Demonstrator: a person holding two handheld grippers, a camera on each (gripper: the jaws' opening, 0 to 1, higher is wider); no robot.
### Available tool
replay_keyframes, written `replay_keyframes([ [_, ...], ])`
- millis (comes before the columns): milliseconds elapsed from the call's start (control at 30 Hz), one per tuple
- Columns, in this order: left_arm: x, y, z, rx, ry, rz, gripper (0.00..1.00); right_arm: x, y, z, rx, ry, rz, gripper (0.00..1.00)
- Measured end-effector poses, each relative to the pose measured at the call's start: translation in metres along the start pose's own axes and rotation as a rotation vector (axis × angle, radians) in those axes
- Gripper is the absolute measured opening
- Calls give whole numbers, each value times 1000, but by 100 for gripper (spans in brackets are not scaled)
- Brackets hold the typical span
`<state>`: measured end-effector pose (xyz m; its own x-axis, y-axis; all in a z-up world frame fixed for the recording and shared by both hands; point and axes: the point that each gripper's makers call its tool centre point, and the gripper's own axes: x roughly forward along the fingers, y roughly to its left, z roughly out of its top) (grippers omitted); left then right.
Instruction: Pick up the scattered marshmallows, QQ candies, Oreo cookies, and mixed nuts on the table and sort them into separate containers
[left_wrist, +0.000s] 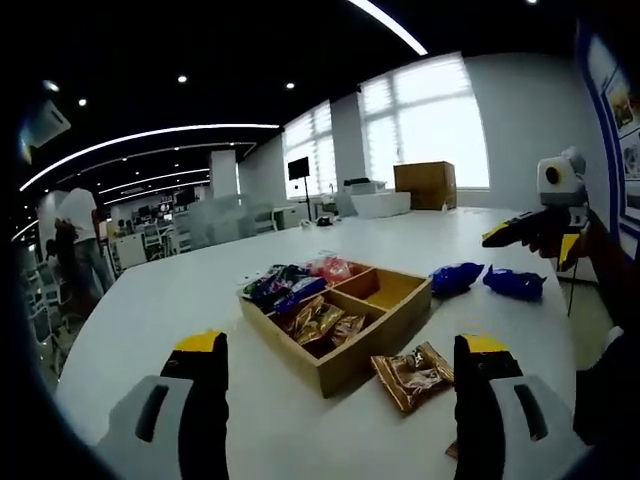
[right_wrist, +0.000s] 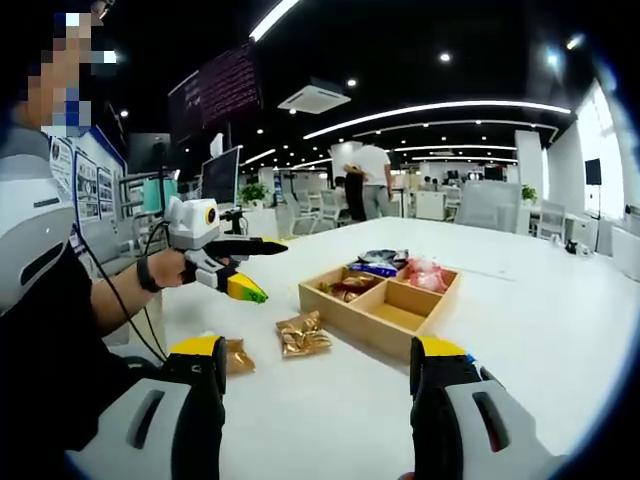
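Wooden tray (left_wrist: 390, 338) with four compartments, resting on white surface (left_wrist: 200, 290); three compartments filled with packets, one bare. Brown snack packet (left_wrist: 413, 376) lying just beside tray; two blue packets (left_wrist: 458, 276) beyond it, near right tool (left_wrist: 528, 232). Left tool (left_wrist: 340, 400) held above the surface, jaws wide, gripping nothing. Right tool (right_wrist: 318, 395) likewise wide and unloaded. Second brown packet (right_wrist: 238, 355) nearer the person (right_wrist: 40, 300).
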<state>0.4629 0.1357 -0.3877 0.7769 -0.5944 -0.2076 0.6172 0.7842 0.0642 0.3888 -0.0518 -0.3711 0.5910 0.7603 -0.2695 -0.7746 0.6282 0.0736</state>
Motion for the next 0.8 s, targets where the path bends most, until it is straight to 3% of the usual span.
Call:
replay_keyframes([
  [800,-57,-13,-8,-16,5,-5,97,-12,-8,-6,9,11,-38,71],
])
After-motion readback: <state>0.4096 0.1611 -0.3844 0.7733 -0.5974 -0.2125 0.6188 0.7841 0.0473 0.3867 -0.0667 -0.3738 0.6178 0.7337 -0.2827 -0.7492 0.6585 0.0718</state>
